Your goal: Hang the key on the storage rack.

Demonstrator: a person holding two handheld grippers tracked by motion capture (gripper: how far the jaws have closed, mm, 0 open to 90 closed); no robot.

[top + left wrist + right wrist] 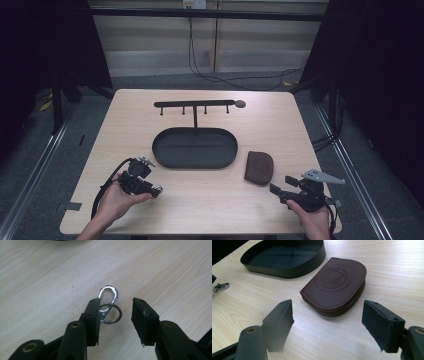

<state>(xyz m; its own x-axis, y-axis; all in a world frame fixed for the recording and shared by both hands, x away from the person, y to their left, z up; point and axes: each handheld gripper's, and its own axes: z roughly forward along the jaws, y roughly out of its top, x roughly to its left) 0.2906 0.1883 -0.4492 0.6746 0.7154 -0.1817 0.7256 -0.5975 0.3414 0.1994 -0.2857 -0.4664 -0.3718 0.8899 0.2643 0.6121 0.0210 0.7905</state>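
A silver carabiner [108, 293] with a dark key ring [117, 315] on it lies flat on the light wood table. My left gripper [115, 302] stands open over it; the left jaw rests beside or against the carabiner, and the right jaw is well apart from it. In the high view the left gripper [152, 190] is at the near left of the table. A brown zipped leather pouch [334, 285] lies just ahead of my right gripper [329, 306], whose jaws are wide open with nothing between them. The right gripper [281, 184] sits at the near right, below the pouch [259, 167].
A black oval tray [165, 150] sits mid-table, with a black hook rack [195, 105] on a stem behind it. In the right gripper view the tray wall [287, 271] is left of the pouch, and the carabiner [221, 286] lies at the far left. Cables run across the floor beyond the table.
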